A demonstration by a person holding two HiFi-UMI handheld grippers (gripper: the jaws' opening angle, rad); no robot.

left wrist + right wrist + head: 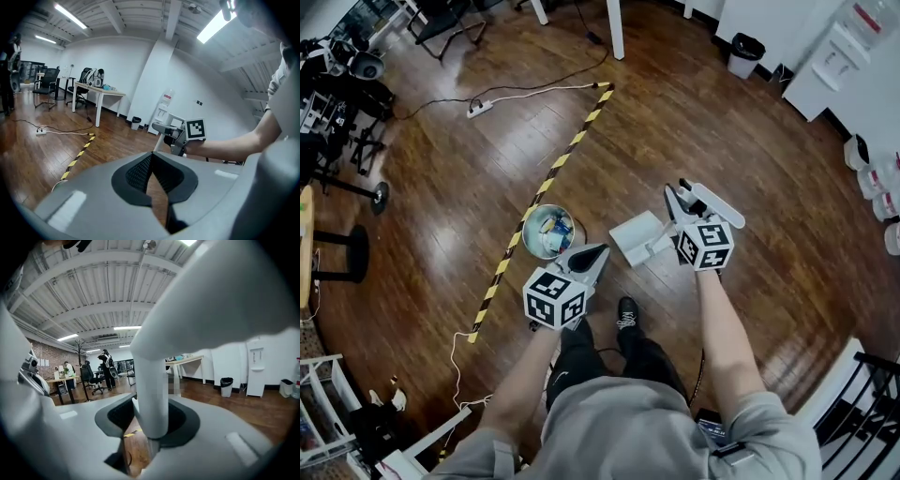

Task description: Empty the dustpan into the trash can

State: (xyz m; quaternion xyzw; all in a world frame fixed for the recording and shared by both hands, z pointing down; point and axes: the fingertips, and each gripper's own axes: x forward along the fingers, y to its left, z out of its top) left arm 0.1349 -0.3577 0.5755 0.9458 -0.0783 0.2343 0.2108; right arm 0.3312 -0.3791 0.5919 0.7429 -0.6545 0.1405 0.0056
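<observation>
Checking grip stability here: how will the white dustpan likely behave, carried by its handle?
The dustpan looks like thin moulded plastic, so probably light and stiff. The right hand-held gripper clamps only its smooth handle, with the pan hanging to one side, so it may twist or slip in the jaws.

No words, brands or numbers are legible. The left gripper [600, 251] and right gripper [677, 190] show only square black-and-white markers [553, 297].

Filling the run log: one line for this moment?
left gripper: shut, empty | right gripper: shut on handle of white plastic dustpan | dustpan: beside round silver trash can, not over it
</observation>
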